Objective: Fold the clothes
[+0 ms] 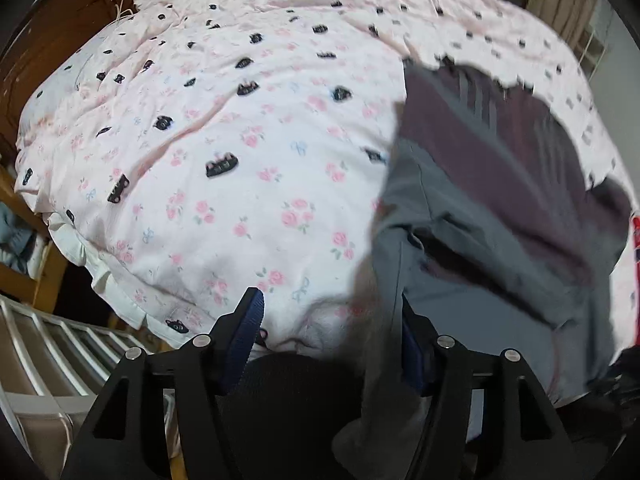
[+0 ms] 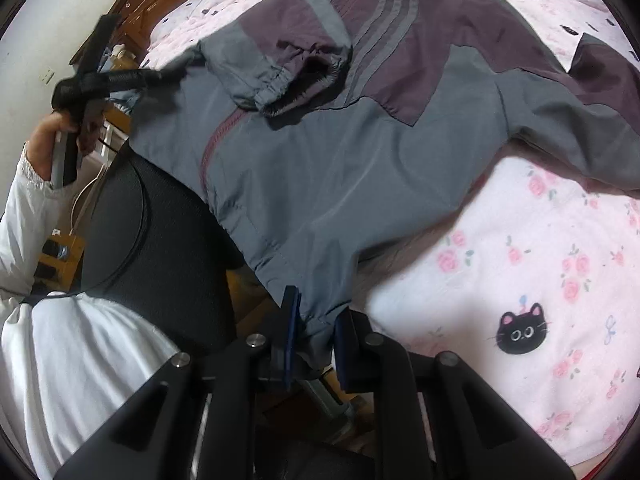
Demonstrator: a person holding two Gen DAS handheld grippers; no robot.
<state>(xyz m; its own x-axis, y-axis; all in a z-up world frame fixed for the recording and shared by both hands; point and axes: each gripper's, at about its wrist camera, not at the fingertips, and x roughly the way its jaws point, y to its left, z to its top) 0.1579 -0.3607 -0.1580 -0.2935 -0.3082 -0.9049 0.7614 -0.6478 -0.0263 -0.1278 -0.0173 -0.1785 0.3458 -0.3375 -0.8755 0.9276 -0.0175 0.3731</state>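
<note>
Right wrist view: jacket (image 2: 360, 152) spread on the bed (image 2: 540, 280), its hem pinched in the right tool (image 2: 314, 338).
Its pads are clamped on the grey hem at bottom centre; at upper left a hand (image 2: 48, 136) holds the left tool (image 2: 102, 80). Only the left wrist view shows that the left tool (image 1: 332, 328) stands apart, gripping nothing, with blurred grey jacket (image 1: 500, 200) cloth before its right-hand finger and most of the bed's (image 1: 200, 140) floral cover bare.

Pink floral cat-print bedspread (image 1: 224, 184) covers the bed; brown wooden headboard (image 1: 68, 36); white wall (image 2: 36, 40).
</note>
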